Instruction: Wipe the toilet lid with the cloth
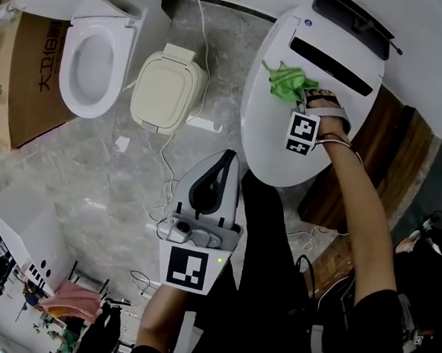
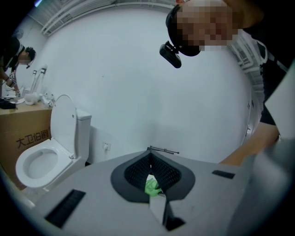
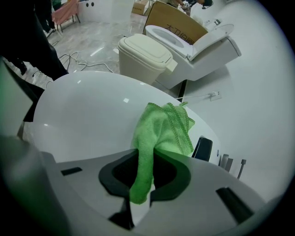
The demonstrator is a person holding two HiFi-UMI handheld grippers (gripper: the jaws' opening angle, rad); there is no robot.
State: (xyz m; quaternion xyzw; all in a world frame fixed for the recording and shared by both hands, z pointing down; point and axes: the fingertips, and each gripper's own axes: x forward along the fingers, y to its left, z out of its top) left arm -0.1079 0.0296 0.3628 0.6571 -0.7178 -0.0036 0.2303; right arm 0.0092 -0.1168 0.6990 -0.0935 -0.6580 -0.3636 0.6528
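A white toilet lid [image 1: 275, 142] lies shut at the right of the head view. A green cloth [image 1: 288, 81] sits bunched on its far part, near a black slot [image 1: 331, 66]. My right gripper [image 1: 311, 98] is shut on the cloth. In the right gripper view the cloth [image 3: 164, 125] hangs down between the jaws of the right gripper [image 3: 148, 156] and rests on the lid [image 3: 87, 110]. My left gripper [image 1: 229, 157] is held off the lid to its left, over the floor, shut with nothing in it. In its own view, the left gripper [image 2: 150, 156] frames a bit of green cloth [image 2: 151, 185] far off.
An open white toilet [image 1: 94, 57] and a beige shut toilet seat unit [image 1: 167, 89] stand on the marble floor at the back left, beside a cardboard box [image 1: 25, 79]. Cables [image 1: 166, 190] trail across the floor. A wooden platform [image 1: 398, 146] lies right of the lid.
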